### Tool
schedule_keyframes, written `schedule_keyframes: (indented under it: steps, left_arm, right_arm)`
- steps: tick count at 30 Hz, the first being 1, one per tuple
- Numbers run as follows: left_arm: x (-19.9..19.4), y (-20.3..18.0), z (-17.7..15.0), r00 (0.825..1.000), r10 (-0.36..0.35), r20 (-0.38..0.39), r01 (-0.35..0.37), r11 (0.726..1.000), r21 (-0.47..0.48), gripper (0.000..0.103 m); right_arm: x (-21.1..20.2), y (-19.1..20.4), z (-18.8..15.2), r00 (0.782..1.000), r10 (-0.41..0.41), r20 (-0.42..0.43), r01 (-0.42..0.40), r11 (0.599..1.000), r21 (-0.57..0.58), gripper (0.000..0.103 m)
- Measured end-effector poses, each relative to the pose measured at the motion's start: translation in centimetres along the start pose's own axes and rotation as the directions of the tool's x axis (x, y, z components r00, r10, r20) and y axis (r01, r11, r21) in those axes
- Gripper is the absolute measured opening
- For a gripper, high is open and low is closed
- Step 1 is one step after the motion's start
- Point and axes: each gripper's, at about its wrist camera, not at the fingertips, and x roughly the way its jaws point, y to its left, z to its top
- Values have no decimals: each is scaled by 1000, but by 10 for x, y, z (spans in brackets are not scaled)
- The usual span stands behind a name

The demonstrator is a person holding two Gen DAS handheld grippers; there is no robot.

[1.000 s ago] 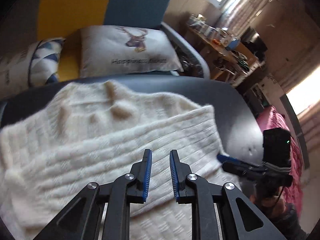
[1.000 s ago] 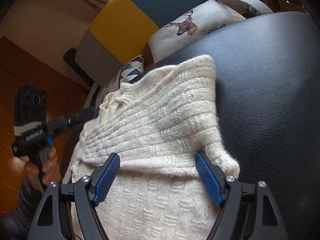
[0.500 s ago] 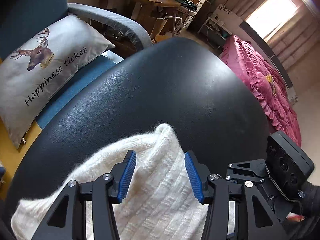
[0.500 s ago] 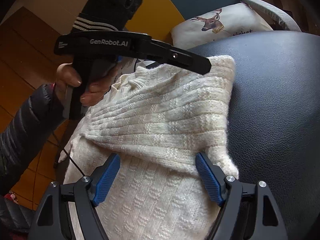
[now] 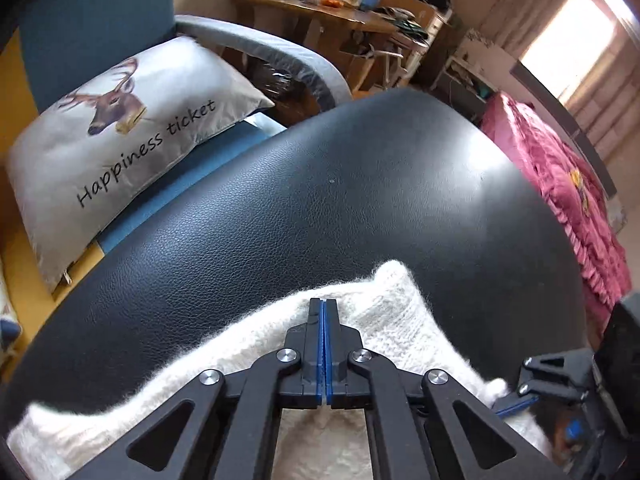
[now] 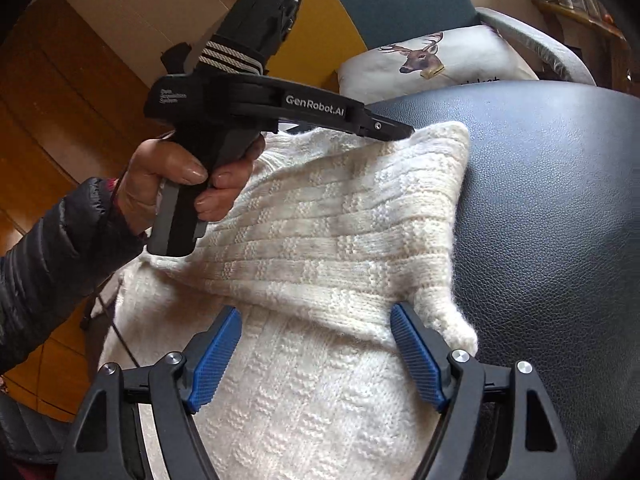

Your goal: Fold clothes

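My left tongs (image 5: pixel 323 306) are closed tight, blue pads meeting, tip down on the far edge of the cream knit sweater (image 5: pixel 396 320); from this view I cannot tell whether any wool is pinched between them. Only the left camera shows the pink bedspread (image 5: pixel 568 200), the cluttered wooden table (image 5: pixel 340 12) and the full "Happiness ticket" lettering on the deer pillow (image 5: pixel 132 120).

The right camera alone shows my hand (image 6: pixel 176 184) and dark sleeve gripping the left tongs (image 6: pixel 394 130), their tip at the sweater's (image 6: pixel 320 232) far corner, near the far edge of the black leather seat (image 6: pixel 560 240). My right tongs (image 6: pixel 316 354) stand wide open, holding nothing, their pads either side of the sweater's folded edge at its near end. The sweater lies on the seat's left part, spilling over its left edge.
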Motion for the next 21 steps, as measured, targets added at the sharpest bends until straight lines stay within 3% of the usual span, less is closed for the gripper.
schedule_keyframes:
  steps: [2, 6, 8, 15, 19, 21]
  left_arm:
    - [-10, -4, -2, 999, 32, 26, -32, 999, -17, 1]
    - [-58, 6, -22, 990, -22, 137, 39, 992, -120, 3]
    - [-80, 7, -42, 985, -1, 175, 28, 989, -148, 7]
    - [-108, 16, -123, 986, 102, 131, -77, 980, -184, 9]
    - [-108, 44, -147, 977, 174, 122, -137, 954, -267, 9]
    - [-106, 61, -157, 979, 149, 139, -95, 938, -333, 9]
  right_arm:
    - [0, 0, 0, 1000, -4, 1, 4, 1000, 6, 80]
    - [0, 3, 2, 1000, -26, -8, 26, 1000, 10, 79]
    - [-3, 7, 6, 998, -54, -19, 54, 999, -2, 79]
    - [-16, 29, 51, 987, -138, 82, 143, 988, -51, 79]
    - [22, 19, 77, 966, -259, 10, 259, 964, -56, 79]
    - [45, 6, 75, 952, -298, -65, 295, 954, -47, 79]
